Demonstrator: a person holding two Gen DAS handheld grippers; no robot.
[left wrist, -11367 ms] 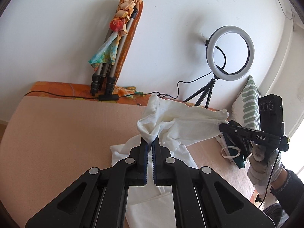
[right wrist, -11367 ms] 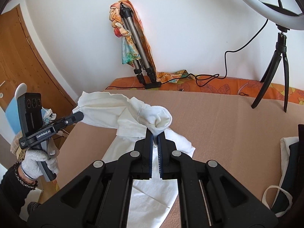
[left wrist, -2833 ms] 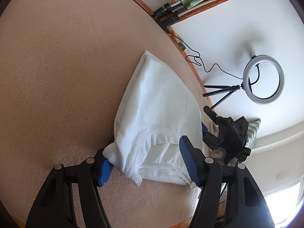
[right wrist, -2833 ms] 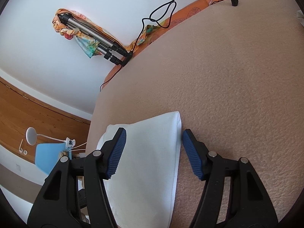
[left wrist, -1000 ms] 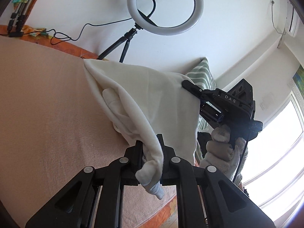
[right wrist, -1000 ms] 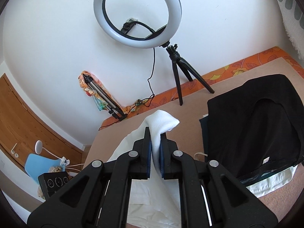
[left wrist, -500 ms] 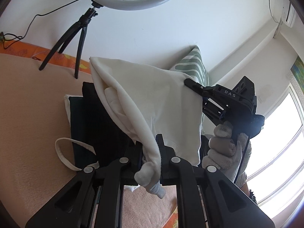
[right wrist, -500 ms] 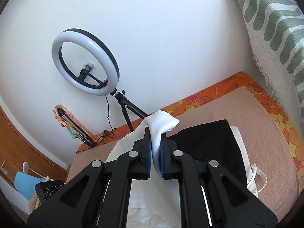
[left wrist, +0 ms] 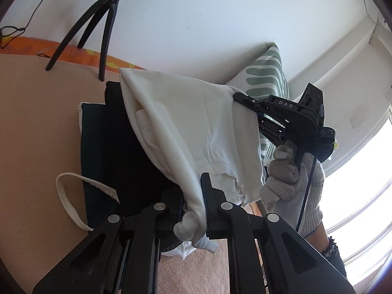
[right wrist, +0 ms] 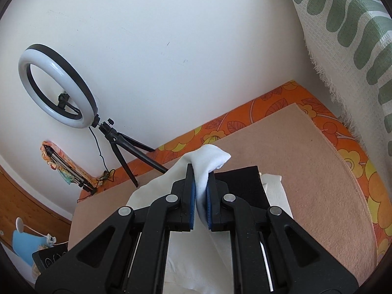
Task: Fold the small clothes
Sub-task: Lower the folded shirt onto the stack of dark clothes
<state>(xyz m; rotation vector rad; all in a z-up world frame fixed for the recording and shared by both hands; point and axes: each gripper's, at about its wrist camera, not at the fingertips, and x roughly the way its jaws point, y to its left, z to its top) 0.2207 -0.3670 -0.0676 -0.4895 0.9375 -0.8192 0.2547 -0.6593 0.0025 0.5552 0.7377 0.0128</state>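
Left hand-held gripper [left wrist: 192, 203] | right hand-held gripper [right wrist: 201, 196] | both pinching folded white garment [left wrist: 196, 127], lifted

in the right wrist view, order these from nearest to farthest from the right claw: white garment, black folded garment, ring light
1. white garment, pinched in the right claw.
2. black folded garment, just beyond, on the mat.
3. ring light, far left by the wall.

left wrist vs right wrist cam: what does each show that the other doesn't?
Left wrist only: the right gripper in a gloved hand, the white garment spread between the two grippers, a white strap loop.

Right wrist only: the whole ring light, a folded tripod by the wall, a blue lamp.

Both: jaws shut on the white garment, dark clothes pile, striped pillow.
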